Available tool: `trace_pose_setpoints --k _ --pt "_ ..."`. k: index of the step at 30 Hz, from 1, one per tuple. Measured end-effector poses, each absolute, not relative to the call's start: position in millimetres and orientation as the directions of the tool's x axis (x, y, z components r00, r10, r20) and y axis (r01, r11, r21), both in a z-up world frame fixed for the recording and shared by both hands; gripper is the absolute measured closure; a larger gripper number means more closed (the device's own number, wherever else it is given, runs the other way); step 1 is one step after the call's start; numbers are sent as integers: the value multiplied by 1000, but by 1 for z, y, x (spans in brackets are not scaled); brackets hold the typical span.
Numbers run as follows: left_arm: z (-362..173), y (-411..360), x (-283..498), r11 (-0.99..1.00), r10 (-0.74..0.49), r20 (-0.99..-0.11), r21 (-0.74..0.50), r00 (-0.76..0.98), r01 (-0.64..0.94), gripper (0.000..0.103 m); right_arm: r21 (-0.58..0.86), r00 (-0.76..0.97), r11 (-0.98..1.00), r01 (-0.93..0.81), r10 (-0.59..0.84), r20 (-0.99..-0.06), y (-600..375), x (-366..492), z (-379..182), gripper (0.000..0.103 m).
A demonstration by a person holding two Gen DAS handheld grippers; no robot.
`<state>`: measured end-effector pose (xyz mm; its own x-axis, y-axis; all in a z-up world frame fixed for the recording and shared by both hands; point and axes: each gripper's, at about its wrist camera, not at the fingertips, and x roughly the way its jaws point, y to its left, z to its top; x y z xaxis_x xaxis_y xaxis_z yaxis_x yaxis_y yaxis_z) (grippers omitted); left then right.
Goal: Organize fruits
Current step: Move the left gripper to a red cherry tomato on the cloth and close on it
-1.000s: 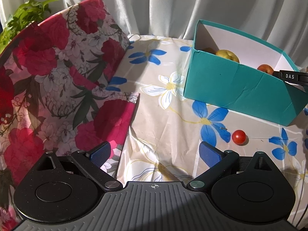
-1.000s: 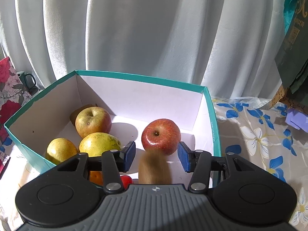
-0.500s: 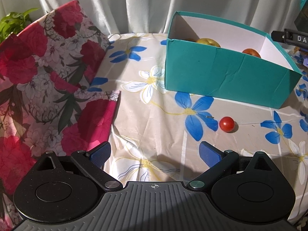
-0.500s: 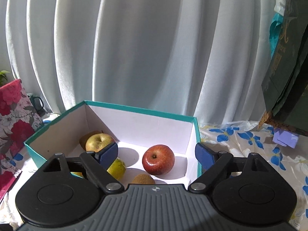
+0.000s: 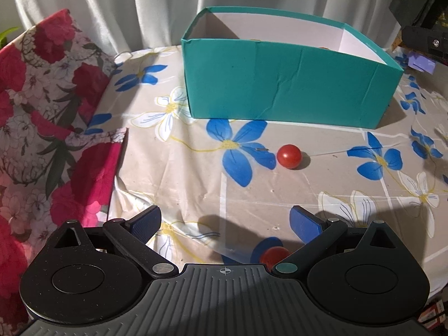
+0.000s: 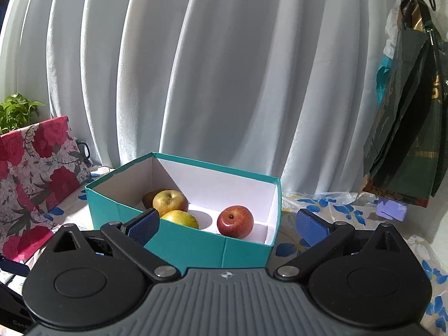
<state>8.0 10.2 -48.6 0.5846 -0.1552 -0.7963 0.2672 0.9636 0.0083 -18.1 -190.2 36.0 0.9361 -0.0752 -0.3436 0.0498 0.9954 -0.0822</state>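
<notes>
Red, a cherry tomato (image 5: pixel 289 156) lies on the floral tablecloth (image 5: pixel 182 173) ahead of the left gripper (image 5: pixel 225 222), whose fingers are spread and empty; a 2nd tomato (image 5: pixel 273 255) is half hidden behind its right finger. Beyond the right gripper (image 6: pixel 228 221), jaws opening with nothing between them, the teal box (image 6: pixel 196 245) holds 1 red apple (image 6: pixel 235 221), while its near wall cuts off 2 yellowish fruits (image 6: pixel 170 201). Gold lettering on the hanging dark bag (image 6: pixel 406 128) is too blurred to read.
</notes>
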Motion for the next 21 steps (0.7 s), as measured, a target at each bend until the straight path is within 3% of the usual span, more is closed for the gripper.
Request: trace_pose_setpoints --k 21 --pt "-69 -3 -16 940 -202 -773 20 602 340 3 -55 902 992 110 -123 -414 -200 -53 18 0"
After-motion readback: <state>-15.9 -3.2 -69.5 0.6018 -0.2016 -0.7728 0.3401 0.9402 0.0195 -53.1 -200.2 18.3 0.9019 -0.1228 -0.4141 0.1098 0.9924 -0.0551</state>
